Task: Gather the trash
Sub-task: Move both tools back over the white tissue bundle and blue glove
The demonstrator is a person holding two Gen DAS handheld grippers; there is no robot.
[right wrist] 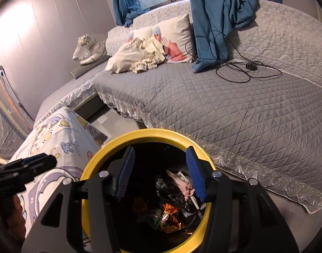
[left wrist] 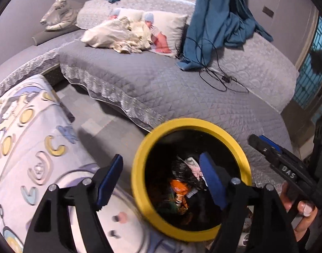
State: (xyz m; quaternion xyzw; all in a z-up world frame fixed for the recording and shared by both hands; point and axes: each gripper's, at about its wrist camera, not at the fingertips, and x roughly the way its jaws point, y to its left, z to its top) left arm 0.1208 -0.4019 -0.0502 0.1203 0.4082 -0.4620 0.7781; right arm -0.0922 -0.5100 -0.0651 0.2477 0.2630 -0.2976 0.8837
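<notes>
Hand-held gripper [right wrist: 159,171] over bin [right wrist: 137,136]

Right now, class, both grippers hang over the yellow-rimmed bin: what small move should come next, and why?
Probably lift both grippers away from the bin. The left gripper and the right gripper both stand open with nothing between the fingers, and wrappers already lie inside the bin, so the drop looks done.
</notes>
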